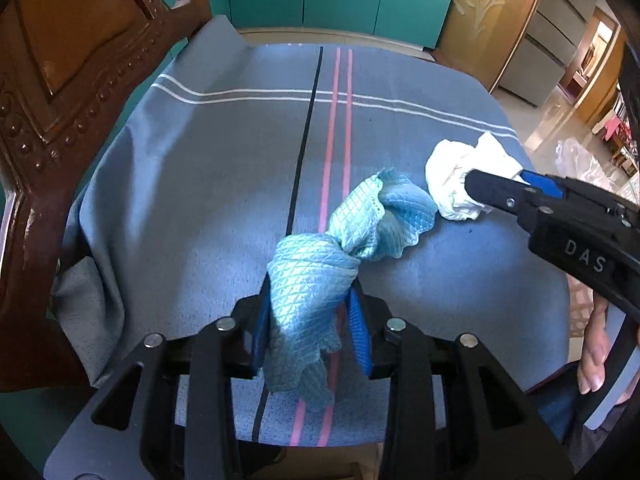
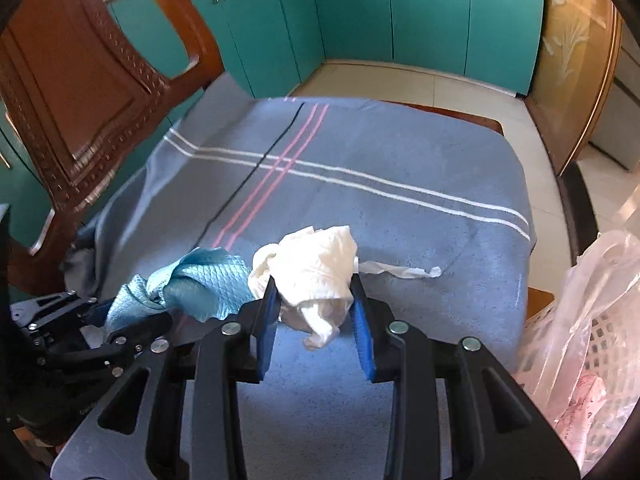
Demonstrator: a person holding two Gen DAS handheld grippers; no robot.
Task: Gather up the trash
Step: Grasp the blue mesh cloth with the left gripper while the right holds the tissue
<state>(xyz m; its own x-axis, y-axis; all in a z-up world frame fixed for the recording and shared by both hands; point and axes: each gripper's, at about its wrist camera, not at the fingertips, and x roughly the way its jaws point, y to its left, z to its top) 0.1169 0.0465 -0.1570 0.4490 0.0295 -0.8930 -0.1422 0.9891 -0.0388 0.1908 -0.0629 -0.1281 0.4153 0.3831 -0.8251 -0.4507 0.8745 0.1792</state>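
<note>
A crumpled teal quilted cloth (image 1: 360,216) lies partly on the chair seat, and my left gripper (image 1: 310,292) is shut on its near end, which bunches between the blue pads. Just right of it is a crumpled white tissue (image 1: 452,172), with my right gripper (image 1: 496,186) reaching in from the right and clamped on it. In the right wrist view the white tissue (image 2: 316,256) sits pinched between the pads of the right gripper (image 2: 315,280), a torn strip trailing right. The teal cloth (image 2: 204,280) and left gripper (image 2: 104,316) show at lower left.
The seat is draped with a blue-grey striped cloth (image 1: 200,160). A carved wooden chair back (image 1: 60,80) rises on the left. A white basket (image 2: 600,340) lined with a clear plastic bag (image 2: 592,280) stands right of the seat. A person's hand (image 1: 596,352) holds the right gripper. Teal cabinets (image 2: 360,12) stand behind.
</note>
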